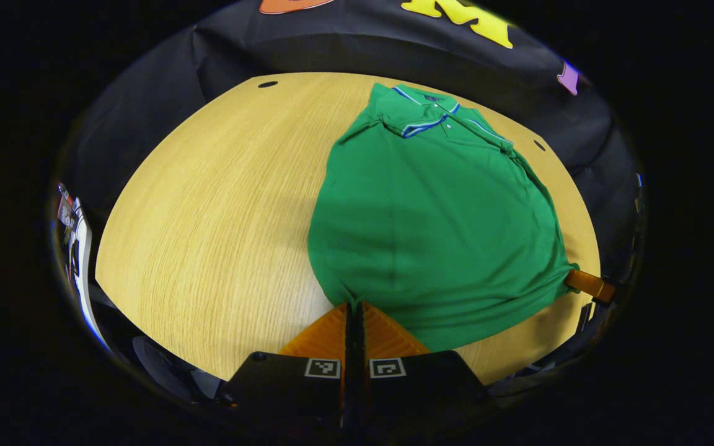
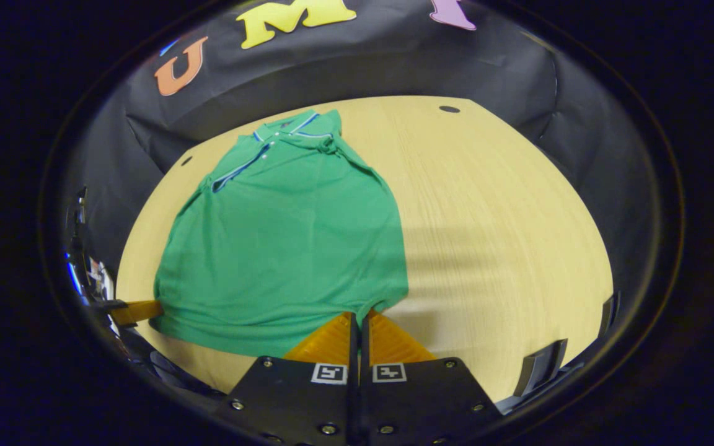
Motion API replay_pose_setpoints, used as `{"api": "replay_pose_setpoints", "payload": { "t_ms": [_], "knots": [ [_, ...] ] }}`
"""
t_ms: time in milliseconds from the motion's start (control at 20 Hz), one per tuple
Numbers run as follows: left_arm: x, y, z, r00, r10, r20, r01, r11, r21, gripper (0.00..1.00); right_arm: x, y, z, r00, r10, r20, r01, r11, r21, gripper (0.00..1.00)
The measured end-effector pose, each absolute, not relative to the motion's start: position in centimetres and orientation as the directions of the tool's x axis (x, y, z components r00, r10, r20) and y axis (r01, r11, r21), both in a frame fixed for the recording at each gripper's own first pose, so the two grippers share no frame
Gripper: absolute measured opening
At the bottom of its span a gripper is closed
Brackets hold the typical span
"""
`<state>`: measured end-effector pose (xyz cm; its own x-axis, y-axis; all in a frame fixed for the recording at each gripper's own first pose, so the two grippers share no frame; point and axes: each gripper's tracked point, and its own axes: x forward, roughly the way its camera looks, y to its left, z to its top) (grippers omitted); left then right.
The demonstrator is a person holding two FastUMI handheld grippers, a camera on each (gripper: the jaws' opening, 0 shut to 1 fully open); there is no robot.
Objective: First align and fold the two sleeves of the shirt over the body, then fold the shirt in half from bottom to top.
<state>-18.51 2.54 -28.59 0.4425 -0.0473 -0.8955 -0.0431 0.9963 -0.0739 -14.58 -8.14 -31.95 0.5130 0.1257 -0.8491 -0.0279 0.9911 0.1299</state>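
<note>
A green polo shirt (image 1: 431, 210) lies flat on the wooden table (image 1: 208, 204), collar (image 1: 425, 118) at the far end, with no sleeve sticking out past the body. In the left gripper view my left gripper (image 1: 354, 305) is shut on the hem's near left corner, where the cloth puckers. The right gripper (image 1: 572, 279) reaches the hem's other corner from the right. In the right gripper view the shirt (image 2: 289, 235) fills the left half of the table; my right gripper (image 2: 360, 314) is shut on its near right corner, and the left gripper (image 2: 152, 308) holds the far corner.
Bare wood (image 2: 493, 217) stretches to the right of the shirt in the right gripper view. Small dark holes (image 1: 267, 83) (image 2: 449, 109) sit near the table's far edge. Black cloth wall surrounds the table. The table's near edge runs just below both grippers.
</note>
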Motion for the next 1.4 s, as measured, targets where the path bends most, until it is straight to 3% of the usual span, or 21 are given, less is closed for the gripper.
{"api": "replay_pose_setpoints", "payload": {
  "t_ms": [1400],
  "knots": [
    [1.9, 1.9, -20.1, 0.693, -0.077, -0.716, 0.026, 0.996, -0.082, 0.03, 3.9, -4.8, -24.1, 0.718, 0.219, -0.660, -0.084, 0.969, 0.231, 0.00]
  ]
}}
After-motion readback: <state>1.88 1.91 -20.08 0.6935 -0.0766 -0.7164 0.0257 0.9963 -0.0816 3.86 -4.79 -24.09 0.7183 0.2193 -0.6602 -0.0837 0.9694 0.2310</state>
